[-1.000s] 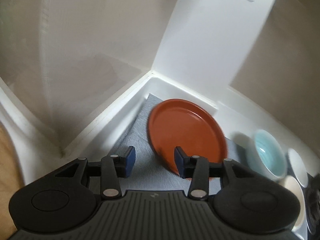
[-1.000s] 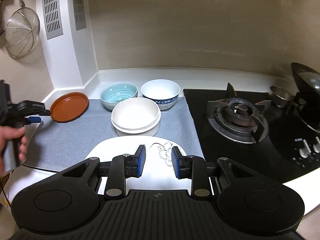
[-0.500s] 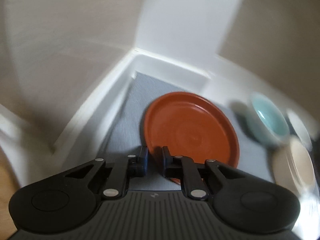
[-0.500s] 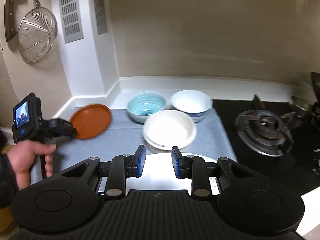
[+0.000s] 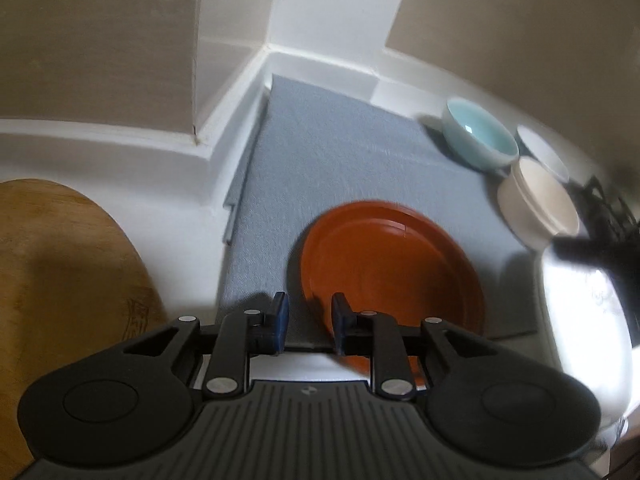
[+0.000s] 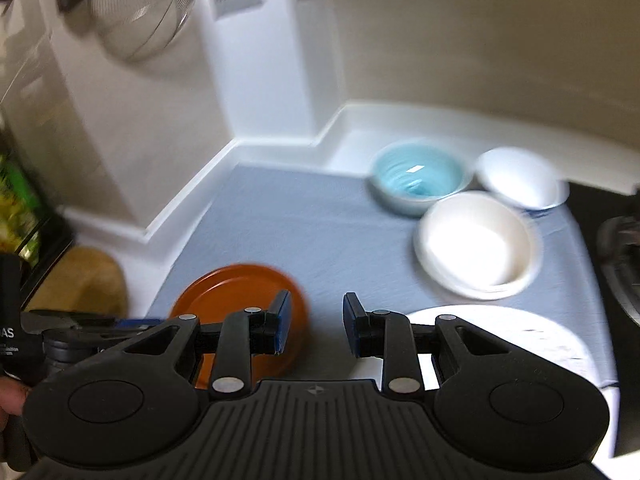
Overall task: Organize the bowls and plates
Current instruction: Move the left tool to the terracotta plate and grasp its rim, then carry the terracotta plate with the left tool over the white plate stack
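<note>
The orange-red plate (image 5: 390, 268) lies at the front of the grey mat (image 5: 340, 168); it also shows in the right wrist view (image 6: 240, 292). My left gripper (image 5: 307, 322) is open, its right finger over the plate's near rim, nothing between the pads. My right gripper (image 6: 314, 326) is open and empty above the mat, between the orange plate and a large white plate (image 6: 520, 340). A light blue bowl (image 6: 418, 180), a white bowl (image 6: 520, 178) and a stack of cream bowls (image 6: 476, 240) stand at the mat's back right.
A wooden board (image 5: 60, 280) lies left of the mat. A metal strainer (image 6: 140, 8) hangs on the white wall. The black hob (image 6: 620, 248) is at the right. A raised white ledge (image 5: 240, 92) borders the mat at back and left.
The left gripper carried the orange plate from the mat's back corner to the front, then opened and let it go. The right gripper swung left and its jaws opened wider.
</note>
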Tool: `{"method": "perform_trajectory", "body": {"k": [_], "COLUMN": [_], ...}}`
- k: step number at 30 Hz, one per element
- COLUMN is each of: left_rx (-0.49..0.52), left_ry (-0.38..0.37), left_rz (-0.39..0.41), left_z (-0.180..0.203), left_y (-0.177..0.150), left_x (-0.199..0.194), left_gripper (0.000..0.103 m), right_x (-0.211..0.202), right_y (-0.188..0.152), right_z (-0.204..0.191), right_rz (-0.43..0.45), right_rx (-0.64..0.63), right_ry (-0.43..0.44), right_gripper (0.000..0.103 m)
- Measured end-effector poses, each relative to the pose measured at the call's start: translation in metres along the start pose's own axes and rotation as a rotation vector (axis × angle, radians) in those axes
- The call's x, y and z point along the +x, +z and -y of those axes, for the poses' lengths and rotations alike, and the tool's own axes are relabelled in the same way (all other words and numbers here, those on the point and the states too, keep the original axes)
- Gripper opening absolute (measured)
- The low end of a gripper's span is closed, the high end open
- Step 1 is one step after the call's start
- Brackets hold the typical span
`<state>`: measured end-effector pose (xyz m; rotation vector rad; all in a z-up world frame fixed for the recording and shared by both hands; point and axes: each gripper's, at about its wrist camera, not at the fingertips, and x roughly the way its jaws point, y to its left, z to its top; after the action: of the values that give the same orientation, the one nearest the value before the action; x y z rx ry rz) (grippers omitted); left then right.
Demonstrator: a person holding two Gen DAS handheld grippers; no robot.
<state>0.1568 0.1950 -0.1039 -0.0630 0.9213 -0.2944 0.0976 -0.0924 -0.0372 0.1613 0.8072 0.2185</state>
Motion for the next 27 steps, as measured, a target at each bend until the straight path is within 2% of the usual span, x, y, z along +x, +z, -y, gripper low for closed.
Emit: {"method": "perform_trajectory", "body": {"k": [4,8,15,17,21,23,27], "left_rx": [0.005,0.007,0.018,0.021,0.035,0.045,0.052], "left_ry": [0.002,0.033,0.03,0.023,0.004,-0.001,0.002], "left_rz": [0.018,-0.012,-0.033,-0.037,-0.049,-0.051,-0.047], "left_z": [0.006,0.004,-0.002,-0.002,0.0,0.004,0.006], "left_y": [0.009,0.013,0.01,0.011,0.011,0.01,0.009], "left_x": [0.007,0.018,0.024,0.024,0.025,0.025,0.023], "left_gripper": [0.026,0.026,0.025,0.023,0.011,0.011,0.011], "right_x": [0.036,0.06,0.076,0.08,0.084,0.085,0.086], "right_y": [-0.001,-0.004,-0.013,-0.017,-0.022,-0.024,-0.028], "right_z": [-0.015,-0.024,-0.018,-0.014,-0.009,-0.01,-0.011], "right_rz": [-0.058,-0.1,-0.155,-0.172,-0.186,-0.184,-0.183], "right_rx": [-0.03,-0.051,-0.036,-0.026,-0.015,-0.021,-0.034], "right_ry": [-0.005,-0.05,-0.083,-0.08,-0.065,-0.05,-0.035], "right_gripper": [0.031,0.031,0.031,0.028,0.024,0.017,0.012]}}
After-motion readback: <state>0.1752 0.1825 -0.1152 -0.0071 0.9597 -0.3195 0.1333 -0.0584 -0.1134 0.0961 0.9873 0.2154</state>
